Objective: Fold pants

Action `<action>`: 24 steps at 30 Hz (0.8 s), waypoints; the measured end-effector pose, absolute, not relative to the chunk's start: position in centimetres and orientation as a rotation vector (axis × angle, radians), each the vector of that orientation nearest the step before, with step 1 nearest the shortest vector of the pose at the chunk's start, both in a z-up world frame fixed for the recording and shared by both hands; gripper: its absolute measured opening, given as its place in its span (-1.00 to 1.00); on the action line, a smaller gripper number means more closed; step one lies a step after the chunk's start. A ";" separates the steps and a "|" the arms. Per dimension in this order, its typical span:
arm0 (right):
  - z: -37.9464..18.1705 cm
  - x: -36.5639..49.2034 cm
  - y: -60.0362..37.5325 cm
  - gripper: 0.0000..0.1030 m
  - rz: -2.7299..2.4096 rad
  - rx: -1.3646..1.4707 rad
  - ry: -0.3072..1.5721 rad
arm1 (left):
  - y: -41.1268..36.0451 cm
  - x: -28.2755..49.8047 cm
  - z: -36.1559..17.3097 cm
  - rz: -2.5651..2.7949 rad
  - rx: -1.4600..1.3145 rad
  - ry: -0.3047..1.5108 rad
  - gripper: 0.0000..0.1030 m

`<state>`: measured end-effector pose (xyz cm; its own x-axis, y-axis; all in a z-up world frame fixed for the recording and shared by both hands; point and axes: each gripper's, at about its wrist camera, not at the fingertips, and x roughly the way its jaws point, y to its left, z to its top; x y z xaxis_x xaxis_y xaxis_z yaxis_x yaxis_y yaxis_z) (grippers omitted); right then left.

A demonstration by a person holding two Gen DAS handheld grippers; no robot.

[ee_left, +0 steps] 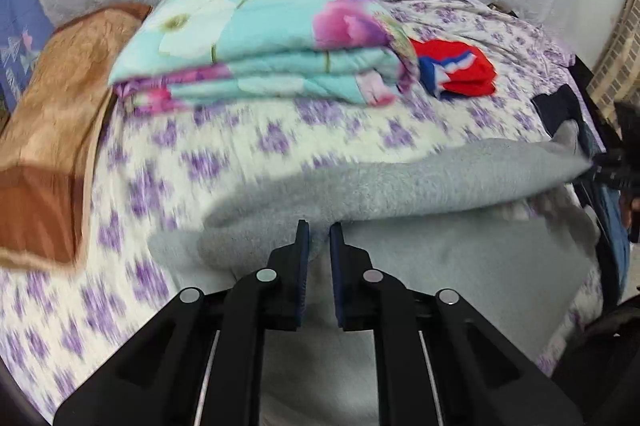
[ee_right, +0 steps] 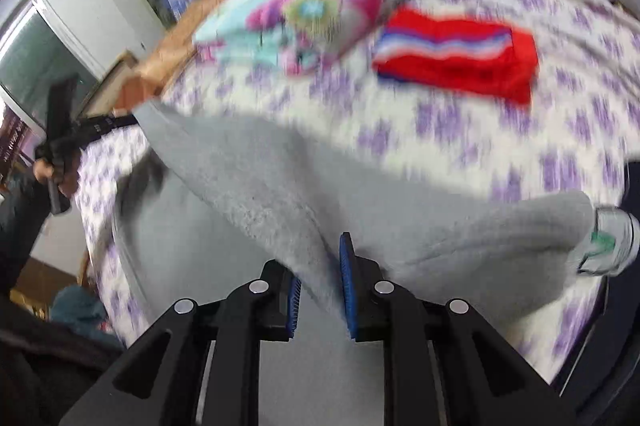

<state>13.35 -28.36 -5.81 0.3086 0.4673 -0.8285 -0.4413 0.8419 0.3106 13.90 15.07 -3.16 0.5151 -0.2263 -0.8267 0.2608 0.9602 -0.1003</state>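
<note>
The left gripper pinches a lifted fold of the grey pants above a bedsheet with purple flowers. Behind lie a folded floral quilt, a red garment and a brown pillow.

The grey fuzzy pants are lifted off the bed at one edge and stretched out, partly folded over.

Even, soft, moderately bright light; faint shadow under the lifted grey pants; motion blur smears the bed sheet and, in the right wrist view, the floral quilt; fisheye curvature and dark vignette at corners; no glare.
</note>
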 end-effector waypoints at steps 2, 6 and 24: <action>-7.9 11.3 -29.1 -0.65 0.578 0.066 1.158 | 15.2 12.0 -3.9 -0.285 0.016 1.004 -0.81; -11.7 9.0 -29.2 -0.64 0.523 0.079 1.239 | 15.8 9.4 -6.3 -0.244 -0.076 1.049 -0.75; -9.8 8.5 -28.9 0.56 0.416 0.057 1.155 | 17.8 11.3 -8.2 -0.067 -0.455 1.198 0.54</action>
<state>8.47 -28.92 -9.82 0.3366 0.3483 -0.8748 -0.2900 0.9223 0.2556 11.30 17.82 -8.17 0.3739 -0.2873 -0.8818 -0.1864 0.9081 -0.3749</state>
